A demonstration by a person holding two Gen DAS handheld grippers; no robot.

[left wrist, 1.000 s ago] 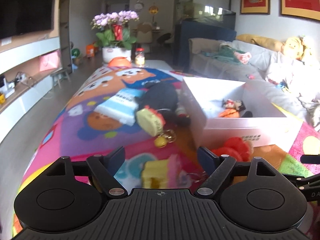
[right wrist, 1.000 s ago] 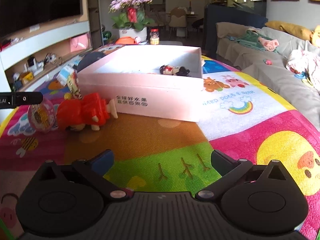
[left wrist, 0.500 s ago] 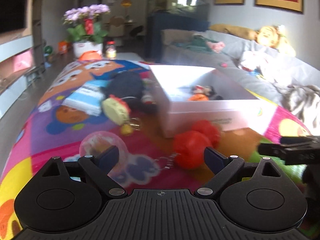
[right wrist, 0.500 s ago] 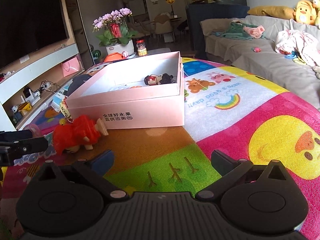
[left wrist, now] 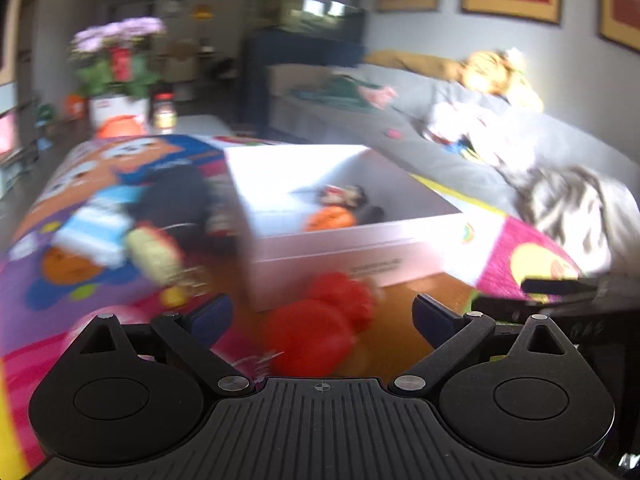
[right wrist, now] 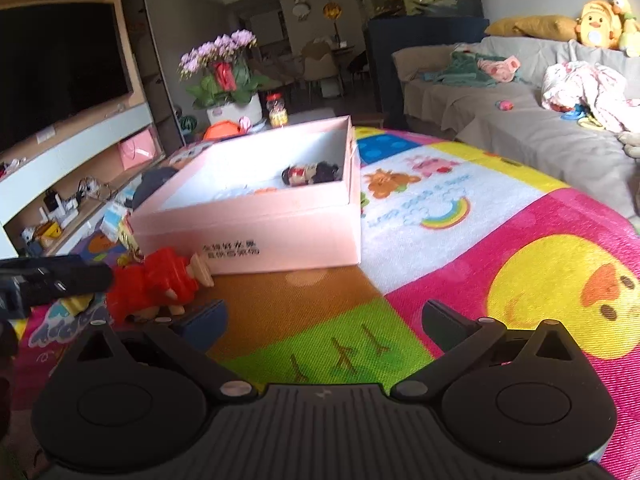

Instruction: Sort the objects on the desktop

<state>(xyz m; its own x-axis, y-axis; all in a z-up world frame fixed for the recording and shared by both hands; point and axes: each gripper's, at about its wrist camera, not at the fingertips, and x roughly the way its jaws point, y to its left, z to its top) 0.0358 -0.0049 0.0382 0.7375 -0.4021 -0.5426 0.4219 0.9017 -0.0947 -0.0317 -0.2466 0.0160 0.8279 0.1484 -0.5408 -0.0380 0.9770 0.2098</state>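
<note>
A red plush toy [left wrist: 320,332] lies on the colourful mat just in front of the pink box [left wrist: 348,256]. My left gripper [left wrist: 322,314] hovers over it; its jaws are opening, and the toy sits between them with neither pad pressing on it. This view is blurred. The box holds a small dark-haired doll [left wrist: 348,196] and an orange piece [left wrist: 332,218]. In the right wrist view the red toy [right wrist: 156,284] sits left of my right gripper [right wrist: 324,316], which stands open over bare mat. The box [right wrist: 256,236] is beyond it.
Left of the box lie a blue-white tissue pack [left wrist: 96,232], a yellow keychain toy [left wrist: 154,250] and a dark pouch [left wrist: 176,192]. A flower pot [right wrist: 232,110] stands at the mat's far end. A grey sofa [right wrist: 520,132] runs along the right, and TV shelves [right wrist: 72,184] along the left.
The left gripper swung right and closed in on the red toy, which now lies between its wider-spread fingers. The right gripper rolled a little but stayed in place.
</note>
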